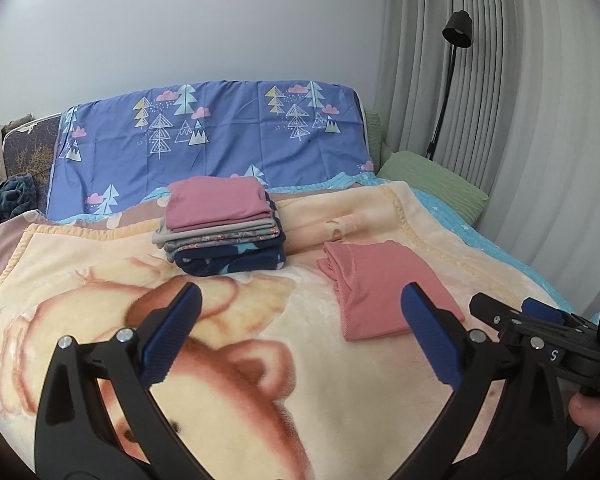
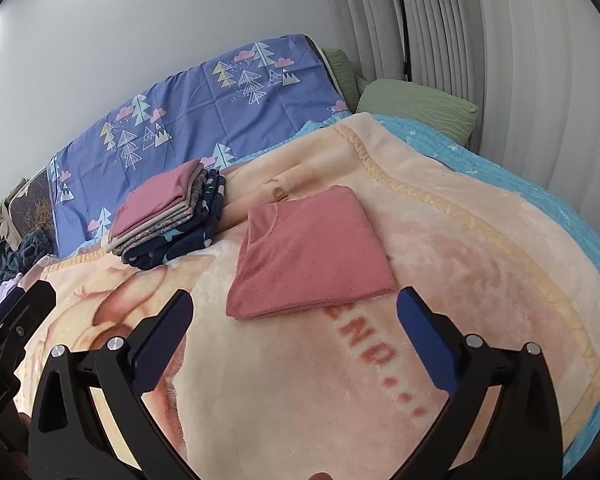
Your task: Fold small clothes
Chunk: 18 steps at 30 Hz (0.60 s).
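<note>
The folded pink garment (image 2: 308, 256) is laid flat on the peach blanket (image 2: 440, 248) of the bed, just right of the stack of folded clothes (image 2: 168, 216) and apart from it. It is judged to be finished but not yet stacked. A slip is likely if only the top layer is pinched: the fold would be pulled open, since the loose layered edges are seen at its left side, toward the stack. The stack could also be toppled if the garment is dragged against it, as its layers are set unevenly. The plush blanket may be caught along with the cloth.

The garment's long axis is seen running from the near edge away toward the headboard cover (image 2: 204, 112), tilted slightly left, with the neckline end pointed away.

The right claw (image 2: 294, 326) is held wide and empty just short of the near edge. The left claw (image 1: 300, 320) is likewise spread fully, with nothing between the pads.
</note>
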Each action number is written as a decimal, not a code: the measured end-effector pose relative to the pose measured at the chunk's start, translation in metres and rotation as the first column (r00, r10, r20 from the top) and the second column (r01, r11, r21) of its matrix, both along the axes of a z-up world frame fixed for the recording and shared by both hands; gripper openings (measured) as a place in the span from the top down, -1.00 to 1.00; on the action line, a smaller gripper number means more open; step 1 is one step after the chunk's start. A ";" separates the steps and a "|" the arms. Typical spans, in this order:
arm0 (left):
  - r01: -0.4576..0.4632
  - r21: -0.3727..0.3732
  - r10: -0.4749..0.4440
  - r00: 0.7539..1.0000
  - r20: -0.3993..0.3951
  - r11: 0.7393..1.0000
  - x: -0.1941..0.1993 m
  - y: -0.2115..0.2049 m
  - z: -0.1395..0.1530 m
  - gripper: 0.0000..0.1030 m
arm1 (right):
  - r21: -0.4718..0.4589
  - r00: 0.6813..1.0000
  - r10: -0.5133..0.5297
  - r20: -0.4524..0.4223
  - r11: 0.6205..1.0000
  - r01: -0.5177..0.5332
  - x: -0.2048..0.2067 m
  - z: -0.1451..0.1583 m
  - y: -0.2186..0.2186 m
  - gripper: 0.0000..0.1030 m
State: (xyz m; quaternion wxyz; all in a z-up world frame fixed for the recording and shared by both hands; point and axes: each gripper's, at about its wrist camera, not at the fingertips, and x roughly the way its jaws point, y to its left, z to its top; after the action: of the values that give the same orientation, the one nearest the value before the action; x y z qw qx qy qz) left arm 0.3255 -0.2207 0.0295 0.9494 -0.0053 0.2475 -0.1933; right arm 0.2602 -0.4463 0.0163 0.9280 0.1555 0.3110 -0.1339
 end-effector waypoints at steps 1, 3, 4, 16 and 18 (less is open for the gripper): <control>0.002 -0.003 -0.002 1.000 -0.001 1.000 0.000 0.000 0.000 -0.96 | 0.002 1.000 -0.001 0.002 1.000 0.001 0.000 0.000 0.000 -0.97; 0.006 -0.006 -0.006 1.000 -0.004 1.000 0.000 0.000 0.000 -0.96 | 0.002 1.000 -0.008 0.003 1.000 0.008 -0.001 -0.001 -0.002 -0.97; 0.005 -0.004 -0.005 1.000 -0.005 1.000 0.001 0.000 0.000 -0.96 | 0.001 1.000 -0.011 0.002 1.000 0.011 -0.001 0.000 -0.002 -0.97; 0.003 0.022 -0.002 1.000 -0.023 1.000 0.005 -0.003 -0.006 -0.96 | -0.002 1.000 -0.017 -0.002 1.000 0.017 -0.002 -0.001 -0.002 -0.97; -0.002 0.031 0.003 1.000 -0.030 1.000 0.007 -0.003 -0.008 -0.96 | -0.001 1.000 -0.018 0.000 1.000 0.018 -0.002 -0.001 -0.003 -0.97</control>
State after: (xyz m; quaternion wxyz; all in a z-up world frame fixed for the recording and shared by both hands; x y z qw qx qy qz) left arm 0.3324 -0.2242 0.0216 0.9459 0.0061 0.2646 -0.1880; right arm 0.2580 -0.4495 0.0149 0.9268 0.1578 0.3094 -0.1425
